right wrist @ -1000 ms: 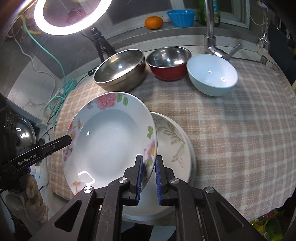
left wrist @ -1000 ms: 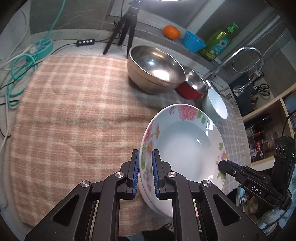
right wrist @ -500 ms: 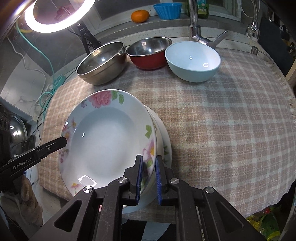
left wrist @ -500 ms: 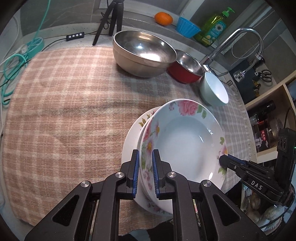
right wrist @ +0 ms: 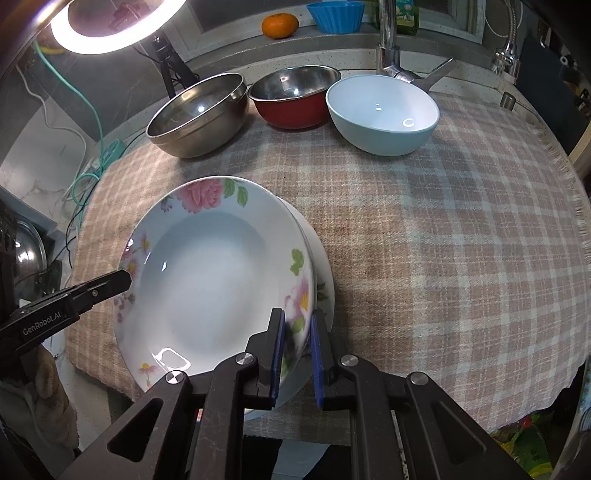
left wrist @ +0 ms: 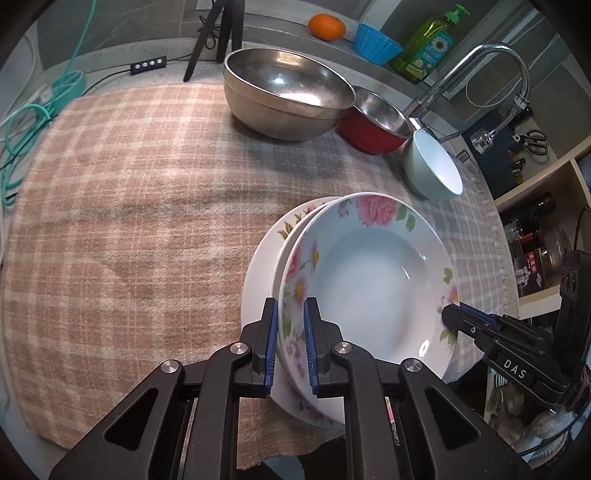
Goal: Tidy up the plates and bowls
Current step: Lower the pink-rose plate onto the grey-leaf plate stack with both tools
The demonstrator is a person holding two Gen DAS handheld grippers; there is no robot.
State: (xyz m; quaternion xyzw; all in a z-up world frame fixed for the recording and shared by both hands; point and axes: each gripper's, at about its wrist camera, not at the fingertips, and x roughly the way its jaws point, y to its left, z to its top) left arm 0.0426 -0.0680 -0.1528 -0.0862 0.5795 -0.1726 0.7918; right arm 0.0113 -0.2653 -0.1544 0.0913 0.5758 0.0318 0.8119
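Porcelain with pink roses and green leaves on its rim, the floral deep plate (left wrist: 369, 280) is the landmark here; it sits near the front edge of the plaid cloth (left wrist: 129, 229), on top of a white plate (left wrist: 258, 266) whose rim shows just beyond its left side in the left wrist view. At the floral plate's left rim the left gripper (left wrist: 290, 345) is clamped, one blue pad above the rim and one below. Across the dish, at its right rim, the right gripper (right wrist: 295, 354) is pinched onto the edge in the same way, so the plate is grasped from both sides. Behind the floral plate, along the far side of the cloth, three bowls stand in a row: a large steel bowl (left wrist: 284, 98) to the left, a red bowl with a steel inside (left wrist: 376, 122) touching it, and a pale blue bowl (right wrist: 384, 114) to the right. Farther back from the plate, on the ledge, lie an orange (left wrist: 327, 26) and a blue fluted cup (left wrist: 375, 42), with a green soap bottle (left wrist: 428, 46) and a chrome tap (left wrist: 480, 70) to the right.
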